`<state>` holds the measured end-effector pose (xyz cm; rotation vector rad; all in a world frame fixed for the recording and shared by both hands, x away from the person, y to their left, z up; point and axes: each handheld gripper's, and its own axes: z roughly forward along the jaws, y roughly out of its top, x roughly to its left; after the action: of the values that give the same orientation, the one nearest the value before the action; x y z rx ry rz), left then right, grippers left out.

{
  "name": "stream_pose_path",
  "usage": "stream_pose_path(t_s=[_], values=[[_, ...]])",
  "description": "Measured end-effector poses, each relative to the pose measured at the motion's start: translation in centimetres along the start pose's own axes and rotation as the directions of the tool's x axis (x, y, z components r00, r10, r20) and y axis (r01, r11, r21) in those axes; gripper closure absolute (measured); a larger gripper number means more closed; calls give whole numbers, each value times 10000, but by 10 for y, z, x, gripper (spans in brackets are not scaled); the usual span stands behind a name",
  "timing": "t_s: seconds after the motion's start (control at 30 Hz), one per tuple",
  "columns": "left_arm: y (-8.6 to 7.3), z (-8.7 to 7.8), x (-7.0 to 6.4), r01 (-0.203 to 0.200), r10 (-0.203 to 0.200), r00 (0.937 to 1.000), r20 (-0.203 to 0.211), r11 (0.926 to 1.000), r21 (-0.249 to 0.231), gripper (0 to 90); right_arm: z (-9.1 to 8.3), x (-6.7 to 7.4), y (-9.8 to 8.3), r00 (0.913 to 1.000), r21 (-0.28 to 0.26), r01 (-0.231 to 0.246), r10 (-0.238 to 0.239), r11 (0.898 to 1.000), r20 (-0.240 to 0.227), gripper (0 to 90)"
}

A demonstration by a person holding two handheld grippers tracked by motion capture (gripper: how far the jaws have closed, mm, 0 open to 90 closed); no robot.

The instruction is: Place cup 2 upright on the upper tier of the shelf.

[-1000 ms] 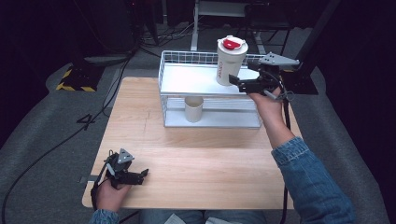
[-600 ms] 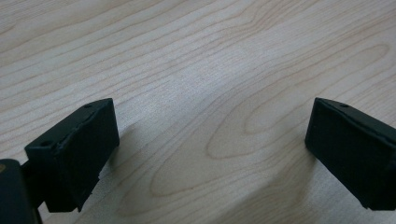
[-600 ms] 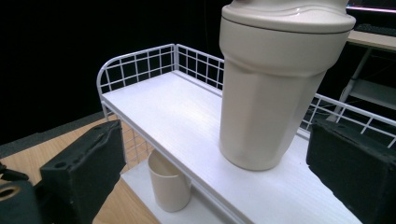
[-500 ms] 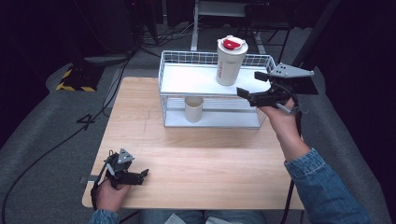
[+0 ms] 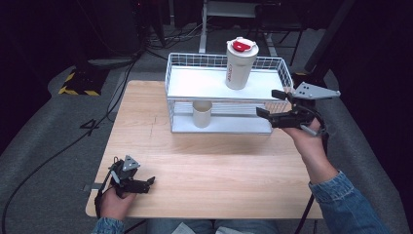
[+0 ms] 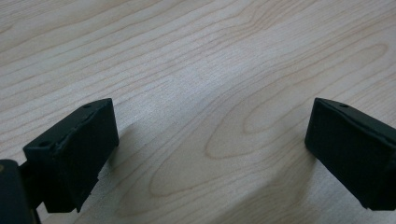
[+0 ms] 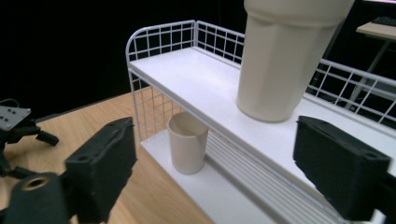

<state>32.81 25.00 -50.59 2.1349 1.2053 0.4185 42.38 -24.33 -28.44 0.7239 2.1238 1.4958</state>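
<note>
Tumbler (image 5: 240, 68) stands upright on the top shelf of the white wire rack (image 5: 195, 83), towards the shelf's right half; it is cream-coloured with a red lid (image 5: 242, 46). In the right gripper view the tumbler (image 7: 285, 60) rises out of the top of the picture, its base flat on the white shelf of the rack (image 7: 187, 70). A small cream cup (image 5: 201, 113) sits upright and open-mouthed on the lower shelf, left of the tumbler and below it, well apart from it. The right gripper view shows the cup (image 7: 187, 142) just inside the rack's front edge.

The right gripper (image 5: 269, 103) is held in the air just off the rack's right end, roughly level and pointing left towards it. Its jaws are spread wide with nothing between them and touch neither the tumbler nor the rack. Through its own camera the right gripper (image 7: 215, 163) frames the tumbler's base and the cup in the gap between the two black jaws, both farther off.

The left gripper (image 5: 148, 184) lies low at the front left corner of the wooden table (image 5: 219, 165), in the person's left hand (image 5: 114, 202), far from the rack. Its jaws also stand wide apart and empty: in the left gripper view the left gripper (image 6: 210, 154) has only bare table (image 6: 210, 46) grain between them
</note>
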Motion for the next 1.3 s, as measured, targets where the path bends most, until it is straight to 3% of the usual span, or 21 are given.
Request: stream_pose_path(t_s=[0.3, 0.53, 0.67, 1.1, 1.3], values=[[4, 3, 1, -36, 36, 10000, -32, 10000, 77, 5, -20, -2, -32, 9997, 453, -200, 195, 9988, 112, 151], [4, 4, 3, -97, 97, 10000, -8, 9999, 53, 6, -32, -4, -59, 9991, 1104, -231, 191, 9936, 369, 153], [4, 3, 3, -115, 115, 9999, 11, 9999, 87, 6, -35, -6, -74, 9965, 1346, -549, 456, 9894, 706, 153], [4, 3, 3, -122, 121, 9999, 12, 9999, 90, 6, -42, -9, -134, 9889, 1977, -1287, 1109, 9718, 989, 153], [4, 3, 3, -120, 120, 9999, 12, 9999, 89, 6, -44, -13, -159, 9803, 2074, -1818, 1607, 9612, 1144, 154]])
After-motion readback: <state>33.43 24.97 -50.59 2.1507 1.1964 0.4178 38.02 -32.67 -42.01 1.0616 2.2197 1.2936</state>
